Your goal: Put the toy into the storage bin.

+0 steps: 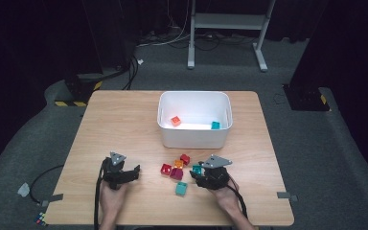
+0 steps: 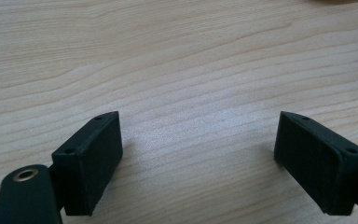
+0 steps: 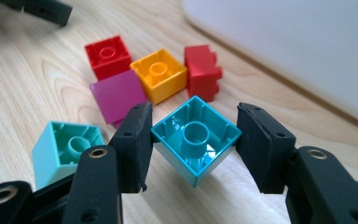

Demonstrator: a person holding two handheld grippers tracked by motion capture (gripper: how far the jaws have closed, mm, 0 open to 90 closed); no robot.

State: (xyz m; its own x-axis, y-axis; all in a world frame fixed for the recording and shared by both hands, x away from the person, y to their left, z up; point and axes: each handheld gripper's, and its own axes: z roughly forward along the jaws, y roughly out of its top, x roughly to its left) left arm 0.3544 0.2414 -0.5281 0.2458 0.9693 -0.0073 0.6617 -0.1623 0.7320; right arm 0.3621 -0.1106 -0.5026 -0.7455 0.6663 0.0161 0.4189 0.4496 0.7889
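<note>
The right gripper (image 3: 193, 142) pinches a hollow turquoise plastic building block (image 3: 196, 140) by two corners. The left gripper (image 2: 198, 158) rests with jaws spread over the bare light wooden table (image 2: 177, 60).

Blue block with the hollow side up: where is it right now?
The blue block sits between the right gripper jaws, corners touching both pads, near the orange block.

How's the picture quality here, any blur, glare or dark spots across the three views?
High view: the table is lit, the surroundings nearly black. Left gripper view: wood grain sharp, jaws cast soft shadows. Right gripper view: the held blue block is sharp with small glints; the white bin is blurred and bright.
</note>
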